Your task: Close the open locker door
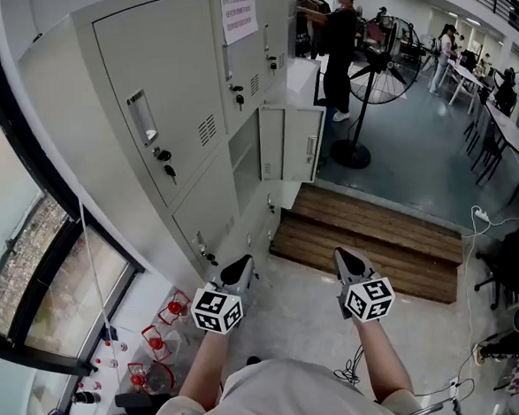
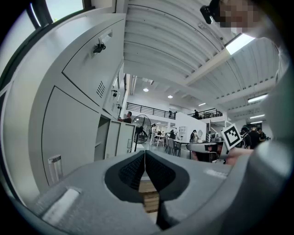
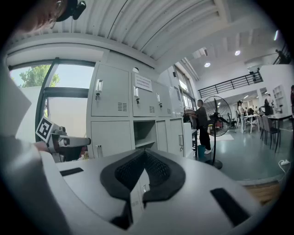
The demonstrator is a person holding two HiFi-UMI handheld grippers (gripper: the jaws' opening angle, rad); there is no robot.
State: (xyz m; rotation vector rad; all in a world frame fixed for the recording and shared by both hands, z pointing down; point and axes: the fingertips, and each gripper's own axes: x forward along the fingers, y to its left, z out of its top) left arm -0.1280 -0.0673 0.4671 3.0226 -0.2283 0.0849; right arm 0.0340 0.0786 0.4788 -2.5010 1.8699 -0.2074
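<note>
A bank of grey lockers point(image 1: 160, 111) runs along the left. One lower compartment point(image 1: 245, 154) stands open, its door point(image 1: 301, 144) swung out to the right with the inner face showing. The door also appears in the left gripper view point(image 2: 120, 137) and the right gripper view point(image 3: 173, 134). My left gripper point(image 1: 237, 270) and right gripper point(image 1: 350, 262) are held side by side low in the head view, well short of the door. Both have their jaws together with nothing between them. The left gripper point(image 2: 144, 153) and the right gripper point(image 3: 144, 153) both face the lockers.
A wooden step point(image 1: 368, 239) lies on the floor ahead, below the open door. A standing fan point(image 1: 382, 60) and a person point(image 1: 337, 46) are beyond the lockers. Red-capped bottles point(image 1: 154, 343) sit by the window at the left. Desks and chairs point(image 1: 502, 132) fill the right.
</note>
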